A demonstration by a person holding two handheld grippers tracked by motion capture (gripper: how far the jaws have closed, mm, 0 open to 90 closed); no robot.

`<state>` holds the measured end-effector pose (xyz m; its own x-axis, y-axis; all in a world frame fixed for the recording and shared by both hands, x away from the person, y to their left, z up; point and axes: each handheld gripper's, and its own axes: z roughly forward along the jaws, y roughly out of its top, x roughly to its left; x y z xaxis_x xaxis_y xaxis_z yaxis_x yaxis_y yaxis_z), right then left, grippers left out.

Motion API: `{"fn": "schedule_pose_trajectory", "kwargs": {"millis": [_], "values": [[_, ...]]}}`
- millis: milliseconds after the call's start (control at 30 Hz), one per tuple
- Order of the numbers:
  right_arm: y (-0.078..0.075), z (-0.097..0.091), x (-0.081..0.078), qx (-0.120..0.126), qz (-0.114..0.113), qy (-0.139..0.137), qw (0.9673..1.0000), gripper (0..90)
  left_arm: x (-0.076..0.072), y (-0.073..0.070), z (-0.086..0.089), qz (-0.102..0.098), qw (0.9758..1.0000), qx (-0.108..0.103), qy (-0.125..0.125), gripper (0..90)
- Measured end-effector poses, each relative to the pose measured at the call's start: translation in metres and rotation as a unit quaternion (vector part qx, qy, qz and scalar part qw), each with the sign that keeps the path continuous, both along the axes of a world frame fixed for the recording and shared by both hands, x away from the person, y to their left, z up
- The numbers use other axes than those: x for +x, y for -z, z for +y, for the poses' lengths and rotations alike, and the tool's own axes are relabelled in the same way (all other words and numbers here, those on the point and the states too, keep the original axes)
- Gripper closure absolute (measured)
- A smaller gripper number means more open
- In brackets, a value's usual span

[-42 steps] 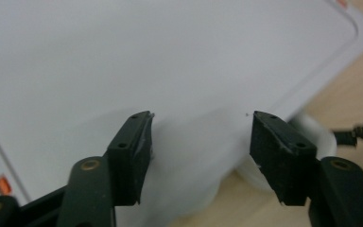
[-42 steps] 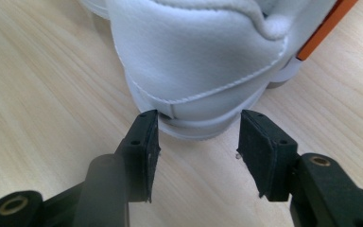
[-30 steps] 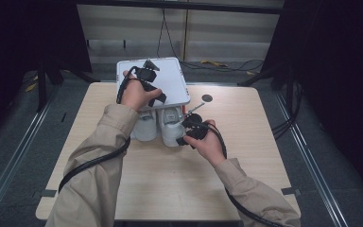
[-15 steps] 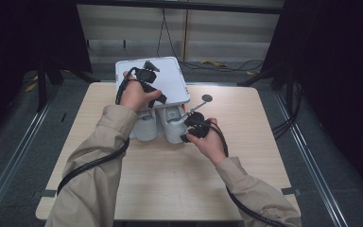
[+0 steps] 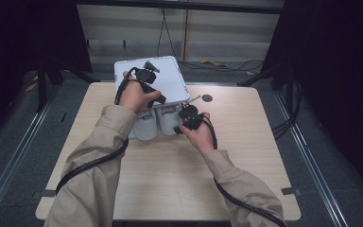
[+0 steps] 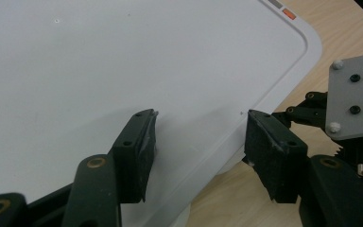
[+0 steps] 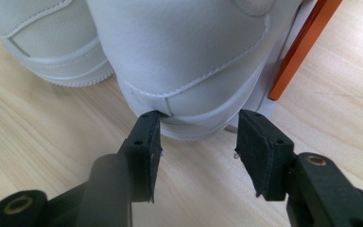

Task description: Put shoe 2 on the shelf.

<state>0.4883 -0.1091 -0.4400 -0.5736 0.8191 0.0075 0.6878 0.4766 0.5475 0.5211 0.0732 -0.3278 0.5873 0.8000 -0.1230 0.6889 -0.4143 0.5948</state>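
Light wood table (image 5: 246,156), grey floor (image 5: 23,142), dark curtains (image 5: 340,71) both sides.

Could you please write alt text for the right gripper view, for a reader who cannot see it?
The right hand-held gripper has its two black jaws open just in front of the heel of a white leather sneaker standing on a light wooden table. A second white sneaker stands beside it at the upper left, and an orange box edge runs along the right.

A pale wooden table (image 5: 170,189) stands on grey floor (image 5: 23,142). A small dark disc (image 5: 207,98) lies on it near the far edge. Black cables (image 5: 283,127) trail on the floor at right.
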Motion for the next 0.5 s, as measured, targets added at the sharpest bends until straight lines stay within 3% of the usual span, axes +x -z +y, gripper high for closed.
{"fn": "schedule_pose_trajectory", "kwargs": {"millis": [167,233,267,300,367,400,433,467,500], "values": [[0.003,-0.003,-0.002,0.005,-0.021,0.006,0.9998,50.4,0.001,-0.002,-0.003,-0.001,0.9999,0.011,0.0,43.9],[0.005,-0.008,-0.008,-0.004,-0.021,0.003,0.9998,38.0,0.0,-0.004,-0.002,0.004,1.0,0.004,-0.002,41.8],[0.006,-0.013,-0.012,0.003,-0.012,0.0,0.9999,34.3,-0.003,-0.006,-0.001,0.013,0.9999,0.001,-0.006,37.1],[0.006,-0.019,-0.019,0.013,-0.01,-0.004,0.9999,31.8,-0.009,-0.008,0.0,0.012,0.9999,0.004,0.001,33.3],[0.007,-0.035,-0.036,0.011,-0.008,-0.016,0.9998,24.1,-0.03,-0.012,0.002,-0.02,0.9993,0.0,0.033,29.3],[0.008,-0.055,-0.054,0.026,-0.006,-0.019,0.9995,19.7,-0.058,-0.013,0.009,-0.04,0.9973,-0.001,0.062,26.1],[0.008,-0.055,-0.054,0.026,-0.006,-0.019,0.9995,19.7,-0.058,-0.013,0.009,-0.04,0.9973,-0.001,0.062,24.9],[0.009,-0.073,-0.071,0.031,0.0,-0.021,0.9993,19.4,-0.074,-0.009,0.011,-0.043,0.9962,-0.012,0.074,24.5],[0.009,-0.073,-0.071,0.031,0.0,-0.021,0.9993,19.2,-0.089,-0.002,0.015,-0.042,0.9947,-0.014,0.093,24.5]]}}
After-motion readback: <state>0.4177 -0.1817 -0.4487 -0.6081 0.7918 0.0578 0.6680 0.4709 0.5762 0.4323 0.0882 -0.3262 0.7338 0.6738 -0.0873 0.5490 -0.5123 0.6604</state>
